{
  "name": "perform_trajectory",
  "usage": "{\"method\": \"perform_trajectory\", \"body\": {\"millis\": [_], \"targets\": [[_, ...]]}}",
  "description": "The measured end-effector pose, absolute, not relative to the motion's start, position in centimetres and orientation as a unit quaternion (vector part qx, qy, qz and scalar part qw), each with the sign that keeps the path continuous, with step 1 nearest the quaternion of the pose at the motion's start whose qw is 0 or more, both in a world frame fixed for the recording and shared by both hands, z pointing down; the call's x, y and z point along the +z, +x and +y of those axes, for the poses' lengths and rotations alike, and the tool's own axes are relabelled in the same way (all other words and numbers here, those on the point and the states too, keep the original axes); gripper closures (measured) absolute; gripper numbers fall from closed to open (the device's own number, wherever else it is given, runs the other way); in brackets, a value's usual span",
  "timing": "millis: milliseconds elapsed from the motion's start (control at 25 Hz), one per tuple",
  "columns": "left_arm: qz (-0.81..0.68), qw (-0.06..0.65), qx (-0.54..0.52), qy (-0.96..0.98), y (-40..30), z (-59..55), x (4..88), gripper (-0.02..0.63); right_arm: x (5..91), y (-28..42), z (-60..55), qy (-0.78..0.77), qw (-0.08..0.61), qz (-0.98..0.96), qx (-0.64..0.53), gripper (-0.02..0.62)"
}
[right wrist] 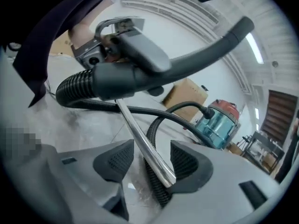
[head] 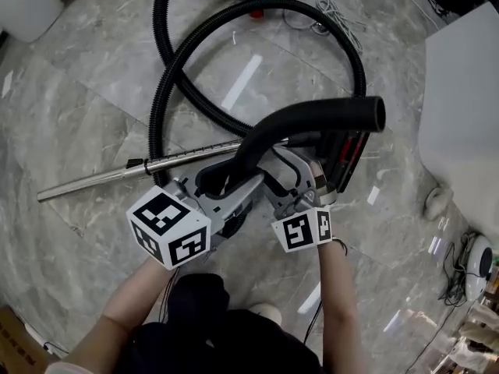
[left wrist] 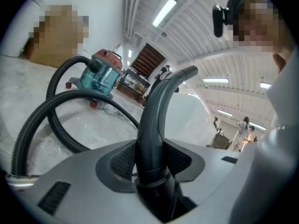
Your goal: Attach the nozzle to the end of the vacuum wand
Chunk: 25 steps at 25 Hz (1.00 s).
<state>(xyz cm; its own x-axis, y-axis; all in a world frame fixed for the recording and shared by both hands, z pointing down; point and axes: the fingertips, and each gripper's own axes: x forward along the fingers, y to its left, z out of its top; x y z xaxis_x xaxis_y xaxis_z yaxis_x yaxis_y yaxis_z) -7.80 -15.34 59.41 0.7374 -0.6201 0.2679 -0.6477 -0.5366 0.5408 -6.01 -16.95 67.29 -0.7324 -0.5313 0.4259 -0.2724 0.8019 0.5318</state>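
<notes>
Nozzle [head: 348, 156] isn't on yet. It's on the floor [head: 93, 92] at the right of the head view, just past the right gripper [right wrist: 148, 164]. That claw is released: the metal wand [head: 117, 174] shows in the gap, but neither pad touches it. Left gripper [left wrist: 152, 167] is clenched on the black curved handle pipe [head: 312, 119].

Wand lies flat, long axis roughly left-right across the head view, free end pointing lower left, well apart from the nozzle. Looks like pick-up stage to me. Next move needs the free claw on the nozzle, socket lined up straight along that wand end.
</notes>
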Motion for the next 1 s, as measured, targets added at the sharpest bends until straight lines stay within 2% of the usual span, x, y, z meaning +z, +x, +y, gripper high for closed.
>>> {"method": "perform_trajectory", "body": {"millis": [360,600,640,680,720,1000], "targets": [[-0.382,0.340,-0.015,0.859,-10.1,-16.7,59.2,0.425,71.7,-10.9,-17.8,0.086,0.374,-0.857,-0.343,0.365],[-0.378,0.348,-0.020,0.858,-10.8,-16.6,59.2,0.425,74.4,-12.3,-19.1,0.048,0.416,-0.836,-0.355,0.367],[-0.378,0.350,-0.023,0.857,-11.0,-16.6,59.2,0.425,74.7,-12.3,-19.5,0.044,0.426,-0.826,-0.367,0.370],[-0.378,0.352,-0.024,0.856,-11.1,-16.7,59.2,0.425,74.9,-12.3,-19.7,0.042,0.431,-0.819,-0.377,0.427],[-0.378,0.353,-0.025,0.855,-11.1,-16.7,59.2,0.425,74.9,-12.3,-19.8,0.039,0.433,-0.816,-0.382,0.445],[-0.370,0.343,-0.006,0.864,-11.1,-16.5,59.3,0.425,74.6,-10.5,-18.5,0.037,0.453,-0.808,-0.375,0.449]]}}
